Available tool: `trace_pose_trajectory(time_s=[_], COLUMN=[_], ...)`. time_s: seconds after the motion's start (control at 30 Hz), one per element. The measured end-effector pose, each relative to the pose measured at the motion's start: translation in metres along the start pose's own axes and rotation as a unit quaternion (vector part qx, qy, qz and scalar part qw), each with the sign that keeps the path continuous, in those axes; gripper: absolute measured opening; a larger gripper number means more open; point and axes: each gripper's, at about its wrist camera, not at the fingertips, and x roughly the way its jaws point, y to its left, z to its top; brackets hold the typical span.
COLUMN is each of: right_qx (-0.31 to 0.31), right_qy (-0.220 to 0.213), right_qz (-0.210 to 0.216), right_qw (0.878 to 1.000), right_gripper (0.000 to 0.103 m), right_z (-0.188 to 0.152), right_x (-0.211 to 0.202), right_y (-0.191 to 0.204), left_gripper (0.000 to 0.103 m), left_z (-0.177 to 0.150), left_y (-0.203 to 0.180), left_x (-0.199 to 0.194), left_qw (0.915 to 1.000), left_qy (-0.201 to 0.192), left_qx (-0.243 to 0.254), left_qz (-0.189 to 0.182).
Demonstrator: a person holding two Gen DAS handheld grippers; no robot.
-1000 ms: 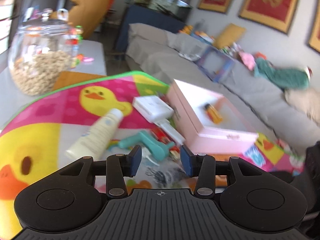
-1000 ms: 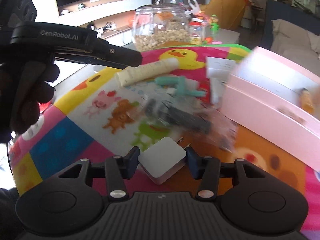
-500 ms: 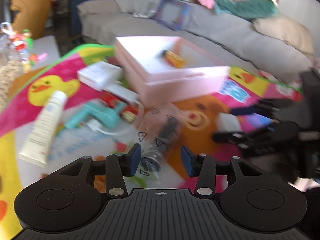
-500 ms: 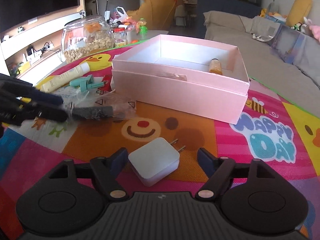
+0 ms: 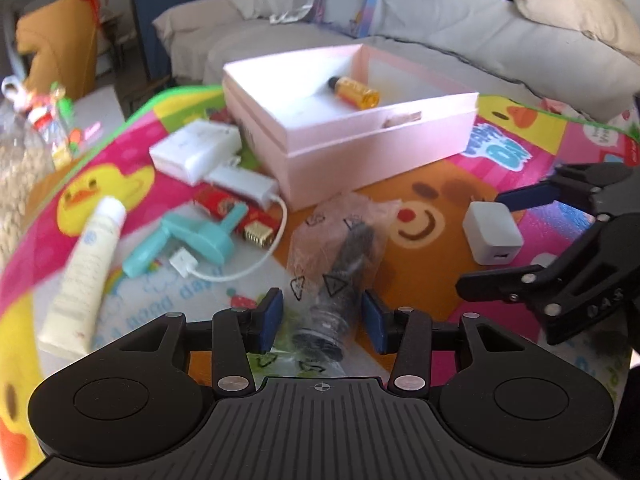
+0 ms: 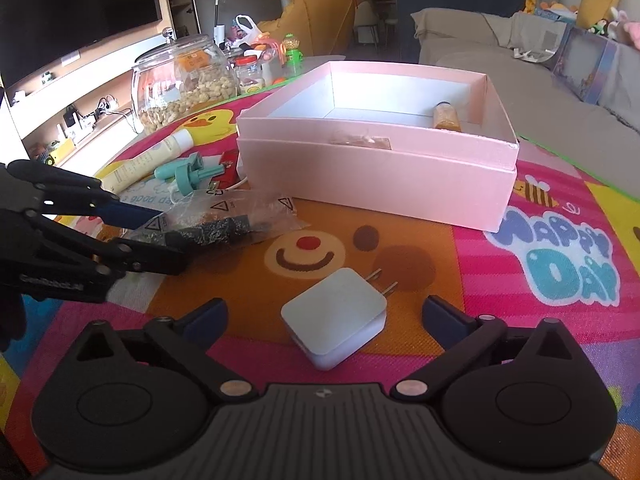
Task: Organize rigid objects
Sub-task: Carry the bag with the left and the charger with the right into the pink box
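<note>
R tool [image 6: 322,314] wide round smooth white charger [image 6: 335,316]; L tool [image 5: 322,322] half-spread astride crinkly bag [image 5: 340,248].

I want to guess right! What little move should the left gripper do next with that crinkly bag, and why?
Probably close the left gripper on the plastic bag. Its fingers sit on either side of the bag, not yet pressing it. The pink box stands open close behind, with only an orange bottle inside.

A home living room: grey sofa [image 5: 440,36], television [image 6: 76,16], cartoon play mat [image 6: 560,272].
</note>
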Motion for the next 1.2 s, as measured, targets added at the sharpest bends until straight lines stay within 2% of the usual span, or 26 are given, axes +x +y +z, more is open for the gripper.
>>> trace_pose_trajectory(time_s=[0.13,0.2,0.27,0.33,0.4,0.43,0.5,0.53,0.57,0.8,0.93,1.07,1.2], right_qx=[-0.003,-0.011,-0.007,-0.016,-0.026,-0.032,-0.05,-0.052,-0.049,-0.035,-0.046,-0.047,-0.042], right_qy=[-0.002,-0.002,-0.01,-0.011,-0.01,-0.011,-0.013,-0.01,-0.006,-0.012,-0.067,-0.161,-0.228], right_qz=[-0.004,-0.004,-0.011,-0.023,-0.028,-0.032,-0.035,-0.031,-0.029,-0.037,-0.044,-0.065,-0.079], right_qw=[1.0,1.0,1.0,1.0,0.999,0.999,0.998,0.998,0.998,0.999,0.996,0.984,0.97], right_gripper=[0.103,0.102,0.092,0.089,0.088,0.083,0.065,0.052,0.049,0.049,0.049,0.049,0.049], right_z=[-0.001,0.0,0.001,0.001,0.001,0.002,0.003,0.004,0.005,0.002,0.014,0.045,0.087], right_x=[0.0,-0.001,-0.003,-0.002,-0.001,-0.001,-0.004,-0.006,-0.008,-0.029,-0.065,-0.112,-0.132], right_y=[0.003,0.003,0.001,0.002,0.005,0.006,0.009,0.009,0.008,0.002,0.002,0.0,-0.007], left_gripper=[0.052,0.052,0.05,0.039,0.032,0.03,0.028,0.027,0.026,0.025,0.025,0.025,0.025], left_z=[-0.006,-0.009,-0.012,-0.011,-0.009,-0.009,-0.009,-0.009,-0.01,-0.016,0.001,0.047,0.107], left_y=[0.007,0.003,-0.005,-0.01,-0.012,-0.012,-0.013,-0.014,-0.015,-0.026,-0.027,-0.021,-0.012], left_x=[0.0,-0.001,-0.001,-0.001,0.0,0.001,0.002,0.001,-0.002,-0.039,-0.075,-0.114,-0.119], left_qw=[0.9982,0.9985,0.9991,0.9988,0.9986,0.9985,0.9981,0.998,0.9978,0.9957,0.9901,0.9741,0.9582], left_qy=[-0.021,-0.029,-0.037,-0.045,-0.049,-0.051,-0.059,-0.061,-0.064,-0.084,-0.128,-0.219,-0.281], left_qx=[-0.056,-0.046,-0.015,-0.008,-0.015,-0.016,-0.016,-0.015,-0.012,0.015,0.021,0.022,0.008], left_qz=[-0.006,0.001,0.016,0.018,0.011,0.006,-0.002,-0.005,-0.01,-0.034,-0.053,-0.051,-0.053])
